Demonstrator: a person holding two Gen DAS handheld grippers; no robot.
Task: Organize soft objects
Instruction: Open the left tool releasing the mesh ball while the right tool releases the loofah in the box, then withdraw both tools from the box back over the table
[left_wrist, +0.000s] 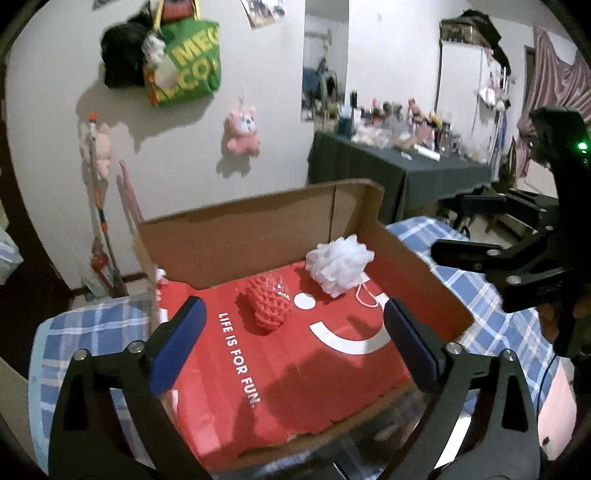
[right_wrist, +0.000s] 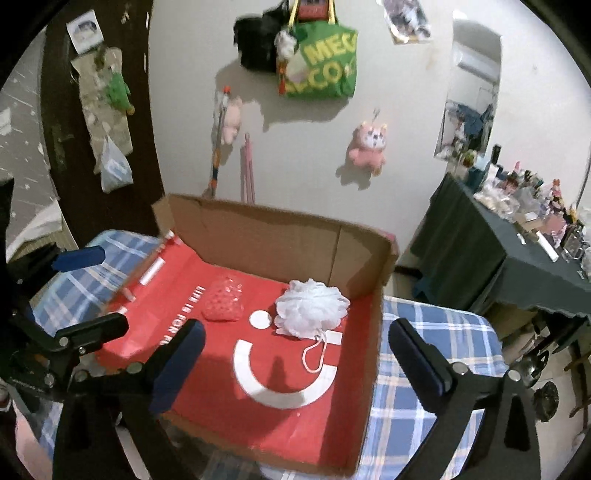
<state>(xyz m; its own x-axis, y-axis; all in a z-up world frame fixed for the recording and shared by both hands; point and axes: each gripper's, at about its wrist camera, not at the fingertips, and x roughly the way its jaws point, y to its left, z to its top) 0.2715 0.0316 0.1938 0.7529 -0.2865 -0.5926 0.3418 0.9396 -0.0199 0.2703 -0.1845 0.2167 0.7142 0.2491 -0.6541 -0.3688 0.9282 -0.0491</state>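
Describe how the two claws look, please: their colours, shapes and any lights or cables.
The left claw and the right claw match: black angular frames with silver bolt heads, and two flat fingers padded in dark blue. In the left view, the right claw's black body carries a green light, and a thin dark cable hangs below it.

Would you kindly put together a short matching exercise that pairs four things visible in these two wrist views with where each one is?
Things:
1. white mesh pouf
2. red knitted scrubber
3. pink plush toy
4. green tote bag

Places:
A. hanging alone on the wall, below the bag
B. in the cardboard box, near its far right corner
C. hanging high on the wall beside a black bag
D. on the box's red liner, left of the pouf

Pairs: 1-B, 2-D, 3-A, 4-C
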